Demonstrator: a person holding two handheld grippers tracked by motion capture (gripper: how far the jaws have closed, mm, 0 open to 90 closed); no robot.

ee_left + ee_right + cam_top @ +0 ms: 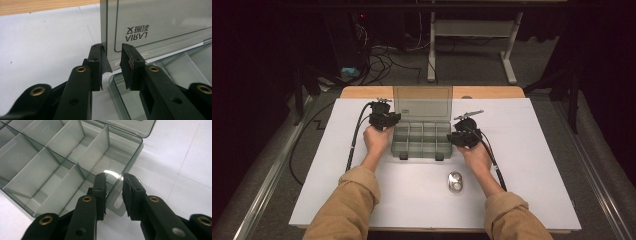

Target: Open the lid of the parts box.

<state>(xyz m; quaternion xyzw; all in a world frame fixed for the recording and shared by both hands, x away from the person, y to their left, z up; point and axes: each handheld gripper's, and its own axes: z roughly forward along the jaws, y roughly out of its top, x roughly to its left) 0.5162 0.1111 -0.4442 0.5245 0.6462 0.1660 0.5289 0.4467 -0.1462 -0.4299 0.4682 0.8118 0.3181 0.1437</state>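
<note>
A clear grey compartment box [421,151] stands open mid-table, its lid [422,102] upright at the back. My left gripper [385,119] is at the box's left rear corner. In the left gripper view it is open [112,48], with the lid's left edge [104,30] just beside one pad and the base's rim [117,86] below. My right gripper [463,135] is at the box's right side. In the right gripper view it is open [115,178], one jaw inside the right wall [126,161] and the other outside. The compartments [37,177] I see hold nothing.
A small shiny oval metal object [455,182] lies on the white sheet [532,165] in front of the box. The wooden tabletop [362,92] shows at the back edge. Cables [382,62] and a white desk frame [472,30] are on the floor beyond.
</note>
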